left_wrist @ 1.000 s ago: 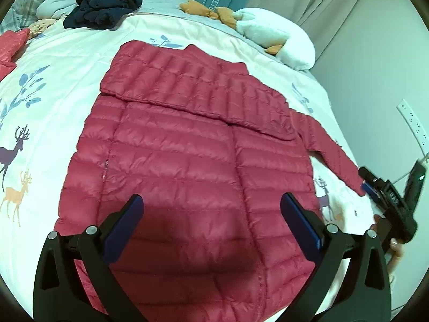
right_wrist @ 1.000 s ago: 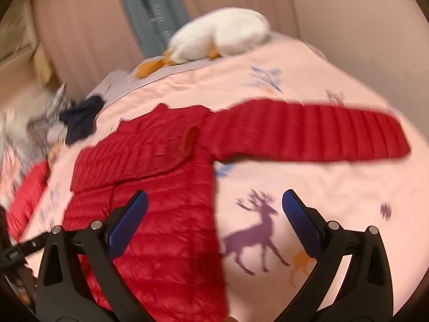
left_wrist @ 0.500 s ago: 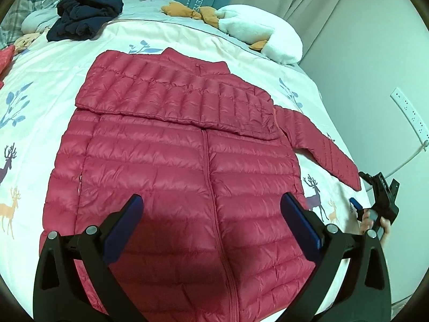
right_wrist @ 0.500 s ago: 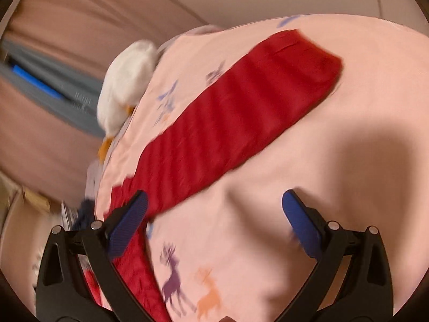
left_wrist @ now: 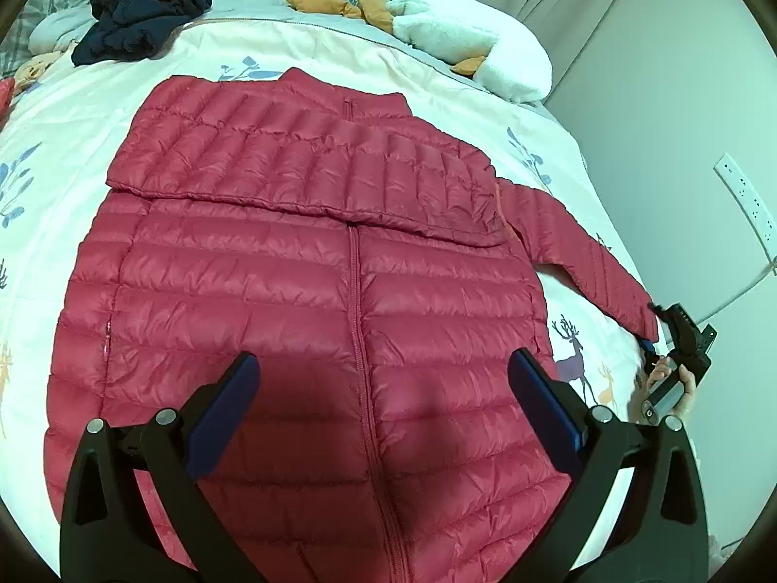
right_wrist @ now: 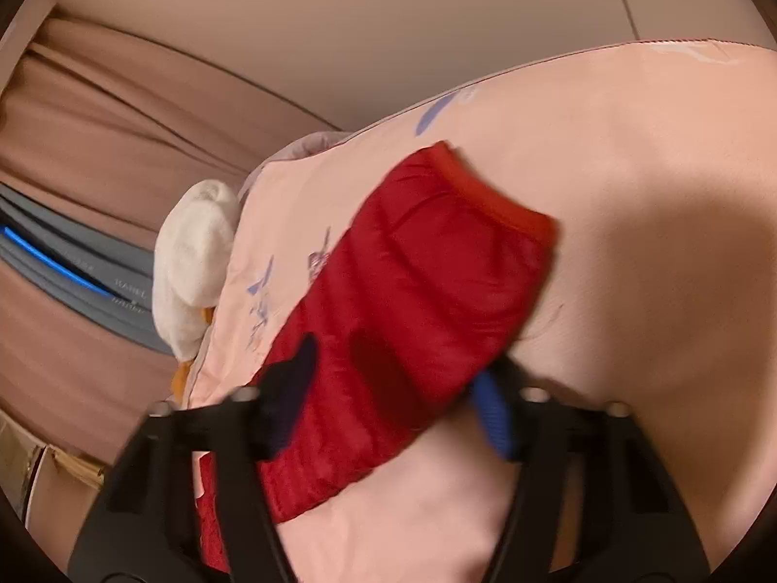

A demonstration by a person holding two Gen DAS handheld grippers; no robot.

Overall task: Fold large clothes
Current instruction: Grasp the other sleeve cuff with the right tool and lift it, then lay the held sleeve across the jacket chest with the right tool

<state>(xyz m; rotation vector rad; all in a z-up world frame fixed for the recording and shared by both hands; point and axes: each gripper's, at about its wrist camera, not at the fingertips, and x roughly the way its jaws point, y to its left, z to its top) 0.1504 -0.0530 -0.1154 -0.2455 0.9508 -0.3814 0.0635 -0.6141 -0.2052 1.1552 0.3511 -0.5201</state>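
A red quilted down jacket (left_wrist: 311, 291) lies flat, front up, on the bed; one sleeve is folded across its chest and the other sleeve (left_wrist: 582, 252) stretches out to the right. My left gripper (left_wrist: 383, 398) is open and empty above the jacket's lower half. My right gripper (right_wrist: 393, 388) is open, its jaws on either side of the outstretched sleeve (right_wrist: 417, 301) just behind the cuff (right_wrist: 490, 194). It also shows in the left wrist view (left_wrist: 680, 340) at the cuff.
The bed's pale printed duvet (left_wrist: 58, 155) surrounds the jacket. A dark navy garment (left_wrist: 141, 9), a white fleece item (left_wrist: 466, 43) and orange cloth (left_wrist: 340, 5) lie at the far end. A wall (left_wrist: 680, 121) runs close along the right edge.
My right gripper has moved down onto the outstretched sleeve and now straddles it near the cuff. The left gripper has shifted slightly, staying open above the jacket.
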